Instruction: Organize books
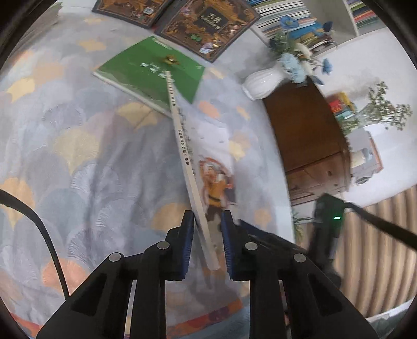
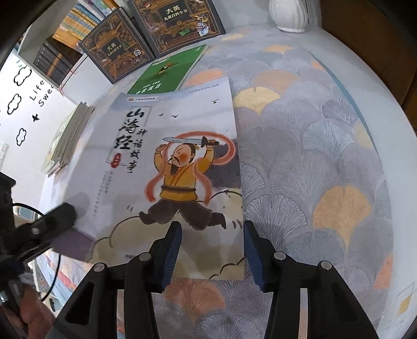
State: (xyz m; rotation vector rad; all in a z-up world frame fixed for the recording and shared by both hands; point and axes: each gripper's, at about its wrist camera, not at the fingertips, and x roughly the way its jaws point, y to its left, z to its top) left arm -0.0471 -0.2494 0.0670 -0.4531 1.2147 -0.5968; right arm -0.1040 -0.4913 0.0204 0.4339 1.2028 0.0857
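Left wrist view: the left gripper (image 1: 207, 221) has its blue-padded jaws drawn narrow around the spine edge of a thin pale illustrated book with a yellow-robed swordsman on its cover (image 1: 208, 167); the left pad sits against the white spine, while whether the right pad presses the cover I cannot tell. The book stands tilted on edge, its far end reaching over a flat green paperback (image 1: 146, 75) lying on the grey fan-patterned tablecloth (image 1: 78, 156). Beyond the green one lie two dark ornate hardcovers with gold decoration (image 1: 206, 23), and to the right a white ribbed vase of blue flowers (image 1: 263, 83) stands near the table's edge (a brown wooden cabinet (image 1: 307, 135) sits below it). Right wrist view: the right gripper (image 2: 212, 234) hovers with its jaws partly spread over the lower right corner of the swordsman book (image 2: 182, 169), the pads not seen pressing on it. The other black gripper (image 2: 52, 219) meets the book's left edge. The green paperback (image 2: 166, 73) lies just past the book's top edge, the dark hardcovers (image 2: 146, 39) beyond it, and a stack of thin booklets (image 2: 70, 135) rests at the left.
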